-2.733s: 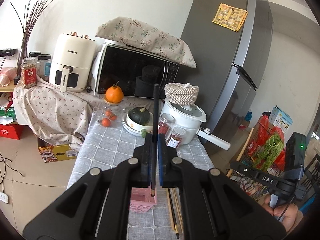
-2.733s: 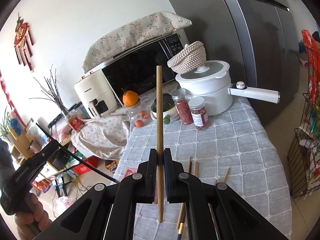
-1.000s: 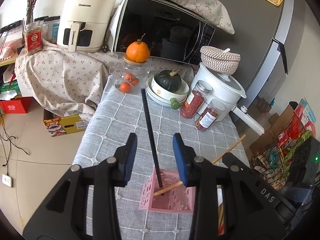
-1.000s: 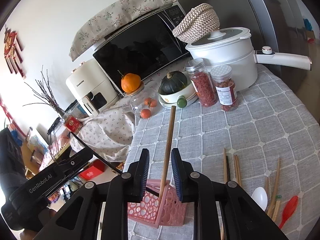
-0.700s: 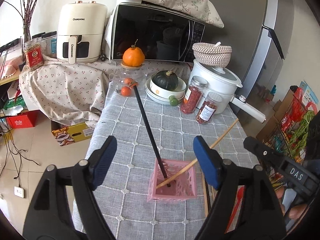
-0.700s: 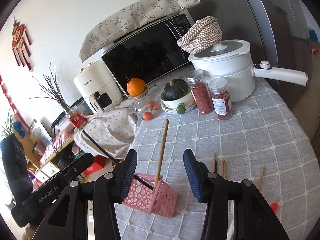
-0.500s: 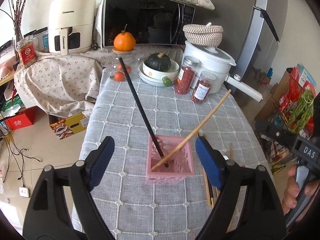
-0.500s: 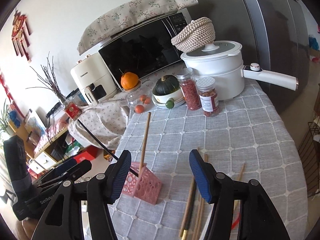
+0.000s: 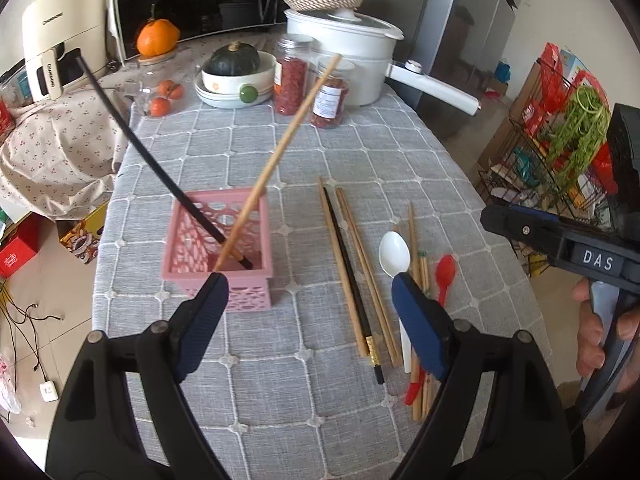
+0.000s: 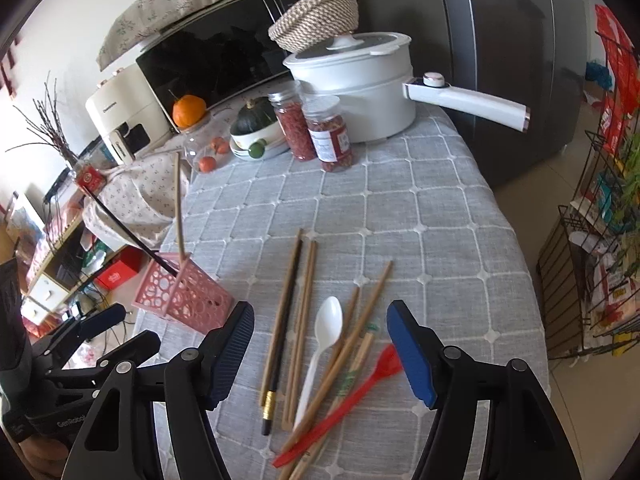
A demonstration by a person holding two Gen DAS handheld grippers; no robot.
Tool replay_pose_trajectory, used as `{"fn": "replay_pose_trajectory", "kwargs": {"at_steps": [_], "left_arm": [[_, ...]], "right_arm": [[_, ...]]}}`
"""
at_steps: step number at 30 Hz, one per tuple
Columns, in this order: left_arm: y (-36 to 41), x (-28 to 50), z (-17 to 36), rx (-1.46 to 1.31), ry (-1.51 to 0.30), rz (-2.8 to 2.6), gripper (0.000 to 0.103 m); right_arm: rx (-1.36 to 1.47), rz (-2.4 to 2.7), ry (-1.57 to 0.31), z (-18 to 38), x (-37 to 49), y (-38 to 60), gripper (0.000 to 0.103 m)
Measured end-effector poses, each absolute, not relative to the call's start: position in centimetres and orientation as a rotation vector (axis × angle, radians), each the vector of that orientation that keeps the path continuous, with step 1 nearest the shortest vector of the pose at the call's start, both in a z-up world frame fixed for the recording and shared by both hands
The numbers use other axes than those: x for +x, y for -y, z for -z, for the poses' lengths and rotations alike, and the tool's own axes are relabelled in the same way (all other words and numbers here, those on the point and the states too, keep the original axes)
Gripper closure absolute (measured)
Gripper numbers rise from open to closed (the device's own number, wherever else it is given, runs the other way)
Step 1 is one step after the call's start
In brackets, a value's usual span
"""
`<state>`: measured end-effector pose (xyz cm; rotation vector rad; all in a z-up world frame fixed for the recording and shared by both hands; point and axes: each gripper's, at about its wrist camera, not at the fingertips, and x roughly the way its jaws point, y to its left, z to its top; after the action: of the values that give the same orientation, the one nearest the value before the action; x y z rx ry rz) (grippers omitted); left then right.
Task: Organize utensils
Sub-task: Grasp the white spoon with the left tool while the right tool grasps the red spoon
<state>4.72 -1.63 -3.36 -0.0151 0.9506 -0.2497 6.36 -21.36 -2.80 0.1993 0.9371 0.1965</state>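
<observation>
A pink perforated basket (image 9: 218, 270) (image 10: 188, 296) stands on the grey checked tablecloth. A black chopstick (image 9: 152, 164) (image 10: 120, 232) and a wooden chopstick (image 9: 280, 152) (image 10: 179, 204) lean in it. Several wooden chopsticks (image 9: 362, 256) (image 10: 300, 320), one black chopstick (image 9: 352, 284) (image 10: 280, 336), a white spoon (image 9: 394, 252) (image 10: 324, 336) and a red spoon (image 9: 444, 276) (image 10: 352, 392) lie loose to its right. My left gripper (image 9: 310, 316) is open and empty above the table between basket and loose utensils. My right gripper (image 10: 320, 344) is open and empty above the loose utensils.
At the table's far end stand a white pot (image 9: 348, 64) (image 10: 360, 92) with a long handle, two spice jars (image 9: 308, 88) (image 10: 320, 136), a bowl with a squash (image 9: 236, 72) and a jar with an orange (image 9: 158, 40). A wire rack (image 10: 600, 240) stands right of the table.
Both grippers have let go of their chopsticks, which now lean in the basket. Both have opened wide, pulled back and swung right over the loose utensils.
</observation>
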Motion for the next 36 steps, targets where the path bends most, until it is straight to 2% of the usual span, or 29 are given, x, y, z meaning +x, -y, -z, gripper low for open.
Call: {"fn": "replay_pose_trajectory", "kwargs": {"at_steps": [9, 14, 23, 31, 34, 36], "left_arm": [[6.8, 6.5, 5.9, -0.022, -1.05, 0.376, 0.021], [8.8, 8.6, 7.9, -0.103, -1.119, 0.442, 0.045], [10.5, 11.6, 10.7, -0.133, -1.139, 0.44, 0.059], [11.2, 13.1, 12.9, -0.138, -1.19, 0.382, 0.06], [11.4, 13.2, 13.3, -0.13, -1.201, 0.378, 0.066], [11.3, 13.2, 13.2, -0.132, -1.193, 0.372, 0.066]], "right_arm": [[0.238, -0.094, -1.084, 6.1, 6.7, 25.8, 0.033], [0.254, -0.065, -1.123, 7.0, 6.9, 27.2, 0.033], [0.273, -0.032, -1.165, 8.2, 7.6, 28.2, 0.033], [0.293, -0.011, -1.174, 8.7, 7.9, 28.6, 0.033], [0.308, -0.007, -1.178, 8.8, 8.0, 28.8, 0.033], [0.314, -0.004, -1.184, 9.0, 8.1, 29.0, 0.033]]}}
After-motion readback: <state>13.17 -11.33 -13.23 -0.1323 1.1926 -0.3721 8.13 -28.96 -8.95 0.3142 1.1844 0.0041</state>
